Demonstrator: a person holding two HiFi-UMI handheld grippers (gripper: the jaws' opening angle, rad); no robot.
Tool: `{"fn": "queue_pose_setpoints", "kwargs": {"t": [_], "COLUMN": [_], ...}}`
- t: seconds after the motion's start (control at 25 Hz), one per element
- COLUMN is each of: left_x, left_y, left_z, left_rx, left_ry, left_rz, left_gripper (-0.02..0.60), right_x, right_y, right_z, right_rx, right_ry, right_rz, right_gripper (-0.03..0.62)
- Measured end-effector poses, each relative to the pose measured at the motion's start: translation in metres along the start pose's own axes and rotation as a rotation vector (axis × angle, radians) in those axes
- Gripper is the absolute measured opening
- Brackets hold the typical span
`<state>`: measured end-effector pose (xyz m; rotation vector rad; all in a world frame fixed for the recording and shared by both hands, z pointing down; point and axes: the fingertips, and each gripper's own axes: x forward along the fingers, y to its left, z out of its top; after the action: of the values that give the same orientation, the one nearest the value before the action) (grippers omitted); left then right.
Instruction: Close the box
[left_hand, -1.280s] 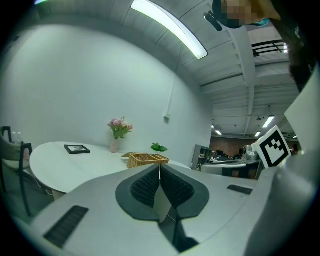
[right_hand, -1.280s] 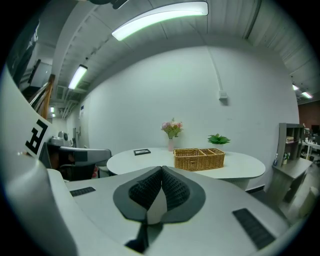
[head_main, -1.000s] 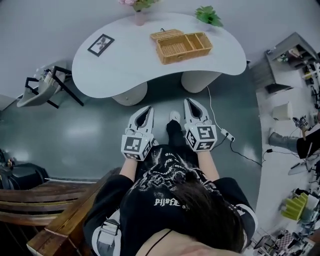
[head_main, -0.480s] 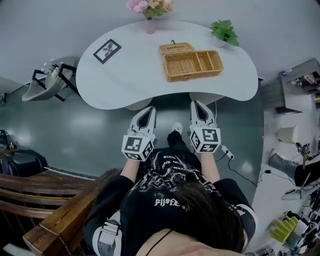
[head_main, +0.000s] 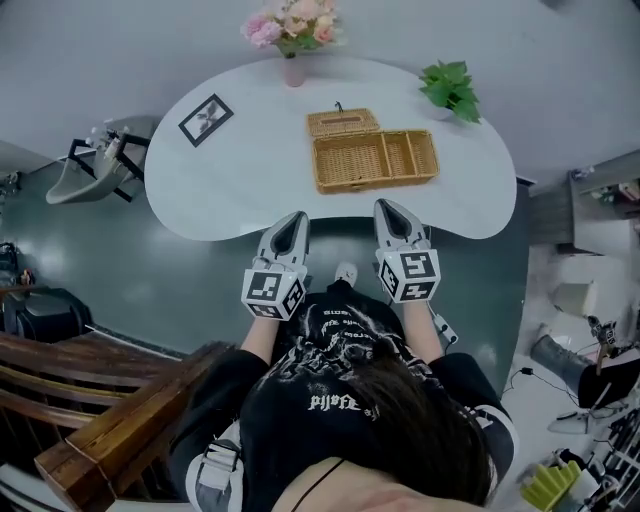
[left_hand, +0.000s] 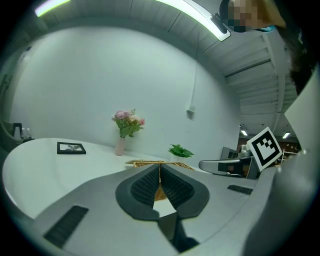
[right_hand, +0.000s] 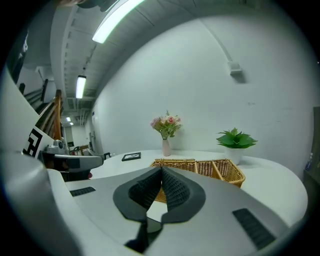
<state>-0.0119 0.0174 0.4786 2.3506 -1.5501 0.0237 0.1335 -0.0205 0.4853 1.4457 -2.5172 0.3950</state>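
Just over the near curved edge of the white tabletop (head_main: 230, 190) hang the left gripper (head_main: 295, 216) and the right gripper (head_main: 386, 206), side by side, with bare surface between them and the wicker box (head_main: 375, 160). The box's lid (head_main: 342, 122) lies folded back behind the larger left compartment. A divider sets off a smaller right compartment, and woven bottom shows in both. The box stands ahead of the right gripper, well apart. Both grippers have their jaws pressed together, holding nothing.
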Motion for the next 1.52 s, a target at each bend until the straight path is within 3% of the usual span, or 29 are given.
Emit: {"fn": "queue_pose_setpoints", "kwargs": {"t": [0.2, 0.8, 1.52], "left_x": [0.026, 0.056, 0.143], "left_y": [-0.008, 0.022, 0.105], "left_z": [0.007, 0.011, 0.045], "left_rx": [-0.081, -0.096, -0.066], "left_ry": [-0.038, -0.022, 0.034], "left_rz": [0.034, 0.128, 0.095], "left_gripper": [0.025, 0.025, 0.025], "right_x": [0.017, 0.055, 0.146], "right_y": [-0.027, -0.051, -0.069], "right_z": [0.008, 0.018, 0.049], "right_rx": [-0.012, -0.007, 0.035], "right_ry": [-0.006, 0.032, 0.129], "right_rz": [0.040, 0.077, -0.036], "right_gripper": [0.025, 0.025, 0.025]}}
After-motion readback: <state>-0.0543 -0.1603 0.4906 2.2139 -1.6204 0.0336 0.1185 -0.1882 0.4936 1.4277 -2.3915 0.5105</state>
